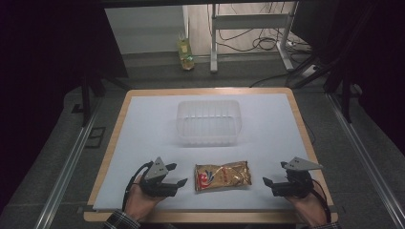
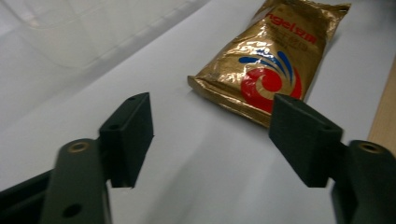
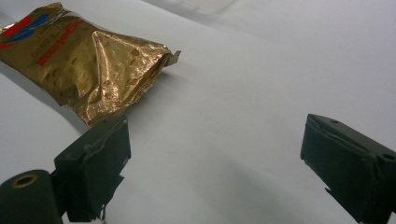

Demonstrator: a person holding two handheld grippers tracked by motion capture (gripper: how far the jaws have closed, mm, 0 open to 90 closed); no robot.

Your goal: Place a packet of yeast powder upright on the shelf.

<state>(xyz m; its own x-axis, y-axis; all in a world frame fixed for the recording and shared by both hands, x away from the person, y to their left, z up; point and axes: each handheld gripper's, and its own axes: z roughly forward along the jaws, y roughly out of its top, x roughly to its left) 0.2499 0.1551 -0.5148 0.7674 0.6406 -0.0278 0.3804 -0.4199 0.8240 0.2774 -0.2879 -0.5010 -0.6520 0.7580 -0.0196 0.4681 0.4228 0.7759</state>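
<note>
One gold pouch (image 1: pixel 222 176) lies flat on the white sheet (image 1: pixel 143 124), just in front of the single clear tub (image 1: pixel 208 122), its long axis running left to right. The left gripper (image 1: pixel 177 174) is just beside the pouch's left end, jaws apart with nothing between them. The right gripper (image 1: pixel 275 174), also open and empty, stands farther off. Two grippers, one pouch, one tub.

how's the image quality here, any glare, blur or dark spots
High view: dark, murky surroundings, evenly lit white table sheet, and the clear tub looks faint against it. Left gripper view: foil packet sharp with bright glints, near jaws soft, the tub at top left washed out. Right gripper view: packet's crinkles catch glare, with a shadow under its near edge.
</note>
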